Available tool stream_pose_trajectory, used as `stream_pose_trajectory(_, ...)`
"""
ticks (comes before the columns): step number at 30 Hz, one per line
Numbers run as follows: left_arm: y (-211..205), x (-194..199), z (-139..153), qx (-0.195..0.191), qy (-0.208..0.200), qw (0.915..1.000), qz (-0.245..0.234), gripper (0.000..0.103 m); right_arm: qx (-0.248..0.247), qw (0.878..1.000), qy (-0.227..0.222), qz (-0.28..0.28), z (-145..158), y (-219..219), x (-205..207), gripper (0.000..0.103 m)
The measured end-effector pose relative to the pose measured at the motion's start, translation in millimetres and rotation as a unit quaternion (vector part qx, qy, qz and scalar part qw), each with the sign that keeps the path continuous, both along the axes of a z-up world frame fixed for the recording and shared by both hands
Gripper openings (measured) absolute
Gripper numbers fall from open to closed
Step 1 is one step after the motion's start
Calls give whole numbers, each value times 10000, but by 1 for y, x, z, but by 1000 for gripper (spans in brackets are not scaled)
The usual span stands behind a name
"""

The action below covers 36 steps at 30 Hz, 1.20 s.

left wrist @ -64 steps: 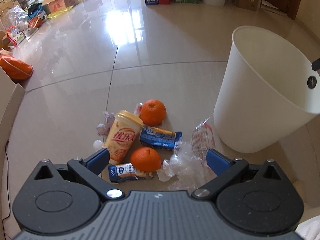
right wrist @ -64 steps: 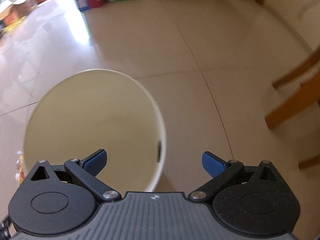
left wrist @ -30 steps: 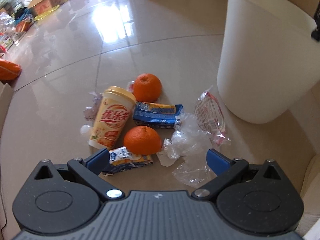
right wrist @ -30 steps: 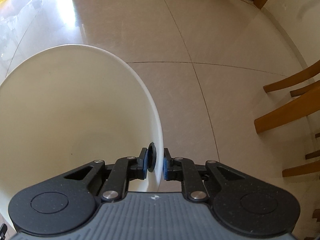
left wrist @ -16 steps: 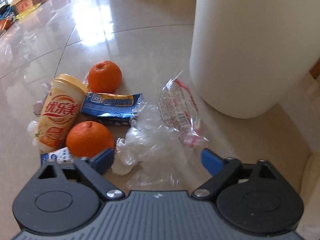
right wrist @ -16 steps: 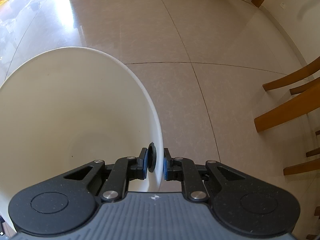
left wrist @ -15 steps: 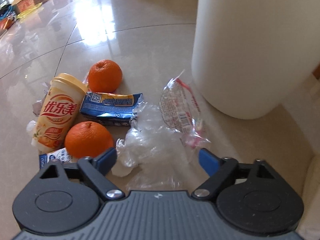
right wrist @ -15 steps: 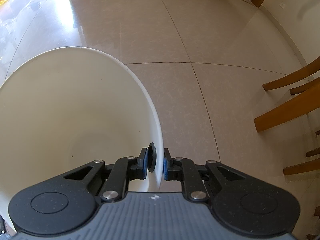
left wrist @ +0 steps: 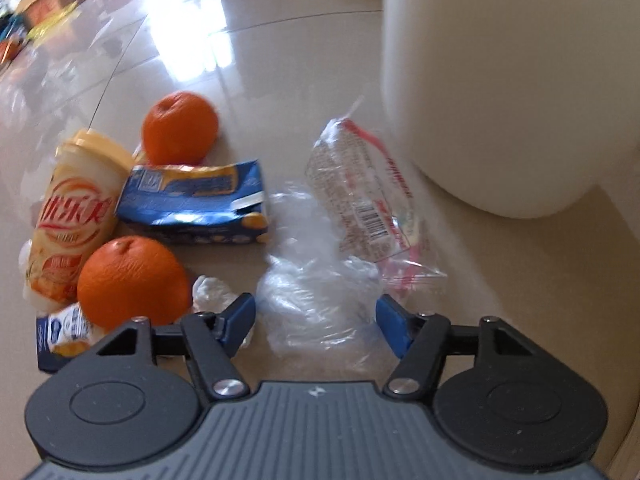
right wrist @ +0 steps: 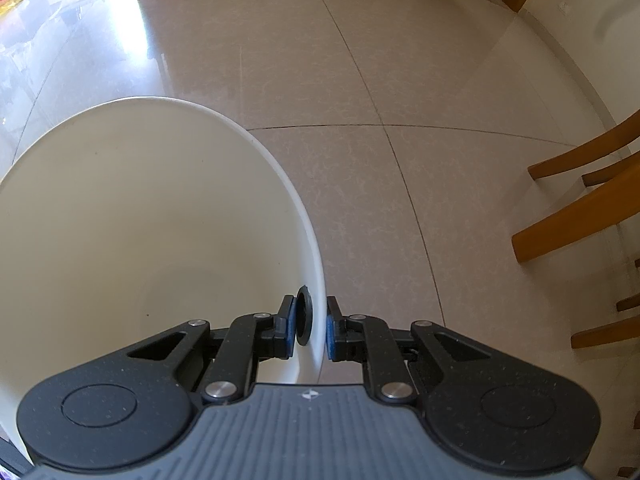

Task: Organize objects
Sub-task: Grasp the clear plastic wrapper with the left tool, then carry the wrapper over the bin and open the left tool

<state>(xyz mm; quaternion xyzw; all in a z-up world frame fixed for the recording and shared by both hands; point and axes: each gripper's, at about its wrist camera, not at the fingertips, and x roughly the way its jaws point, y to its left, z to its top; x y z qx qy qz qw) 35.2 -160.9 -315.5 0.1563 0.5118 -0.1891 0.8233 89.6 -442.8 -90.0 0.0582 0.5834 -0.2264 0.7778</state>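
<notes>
**Op:** Left wrist view: my left gripper (left wrist: 316, 316) is low over the floor (left wrist: 280, 80), jaws closing, with the clear bag (left wrist: 316, 292) between them; the pads aren't pressing it yet.

**Spotter:** Edges?

**Op:** One orange (left wrist: 132, 280) sits just beside my left finger (left wrist: 240, 316). The bin (left wrist: 508, 80) stands to the right, near the printed wrapper (left wrist: 360, 196). Cup (left wrist: 76, 208), blue pack (left wrist: 196, 204) and second orange (left wrist: 180, 128) crowd the left.

**Spotter:** Right side?

**Op:** My right gripper (right wrist: 308, 328) is clenched on the bin's rim (right wrist: 316, 264). Bare tile lies beyond; chair legs (right wrist: 576, 216) are well apart at right.
</notes>
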Motion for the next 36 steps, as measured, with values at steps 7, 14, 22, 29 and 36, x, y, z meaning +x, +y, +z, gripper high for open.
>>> stream_pose_trajectory(7,5,6,-3,-110,216,9994,238,62,13,10000,-2,-13,-1,-3,0,17)
stream_pose_trajectory(14,13,13,1,-190,449,9987,147,51,19,10000,15,77,-3,-6,0,17)
stream_pose_trajectory(22,20,21,18,-213,640,9976,-129,51,19,10000,18,79,-5,-4,2,17)
stream_pose_trajectory(29,26,29,48,-127,855,9952,-467,51,22,10000,28,66,-5,-4,2,17)
stream_pose_trajectory(36,34,41,106,-93,884,9927,-810,51,8,9999,40,96,-5,-3,2,17)
